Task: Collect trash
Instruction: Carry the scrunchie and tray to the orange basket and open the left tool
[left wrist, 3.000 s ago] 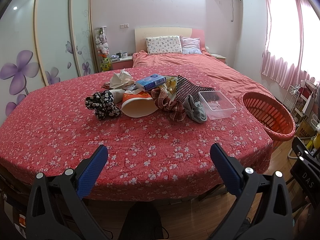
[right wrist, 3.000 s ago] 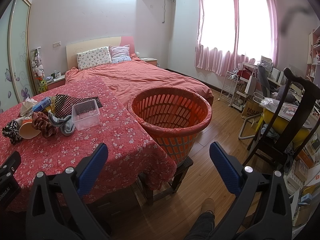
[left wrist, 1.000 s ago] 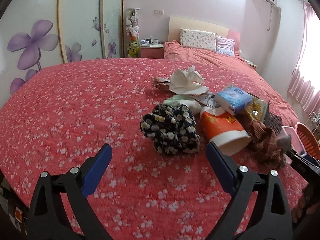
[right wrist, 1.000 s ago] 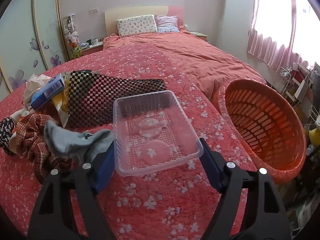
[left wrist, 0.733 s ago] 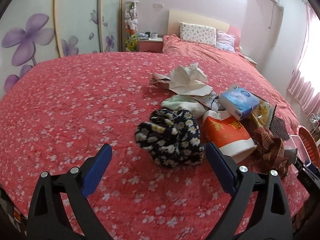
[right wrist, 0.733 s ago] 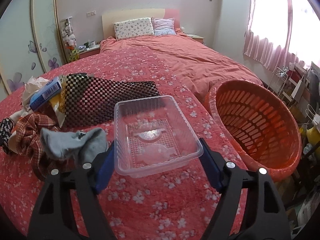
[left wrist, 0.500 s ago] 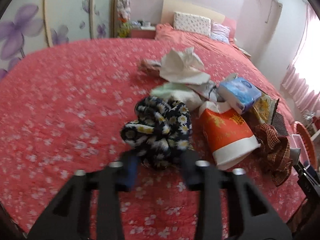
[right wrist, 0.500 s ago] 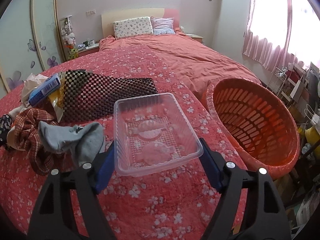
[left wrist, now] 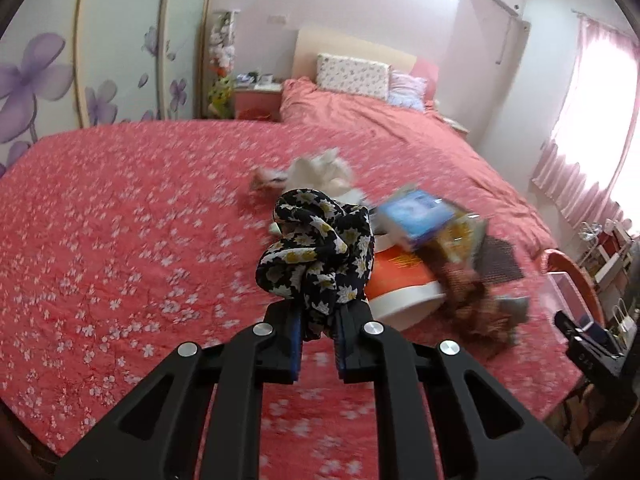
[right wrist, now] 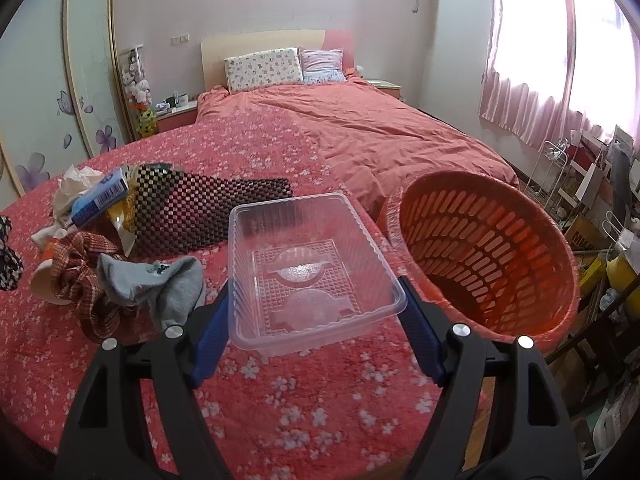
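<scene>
We have the clear tray between the right tool's pads, gripped across its near end and lifted off the table; the basket stands just to its right, at the table edge. We judge the step in hand is carrying the tray over the rim and letting go there, so we should keep it level, squeeze lightly since thin plastic buckles, and open only once it is well inside the rim. The left tool is closed on the floral cloth, which hangs bunched above the table, with the cup, blue pack and tissue behind it. We should lift it clear of that pile before swinging, so nothing gets dragged.
</scene>
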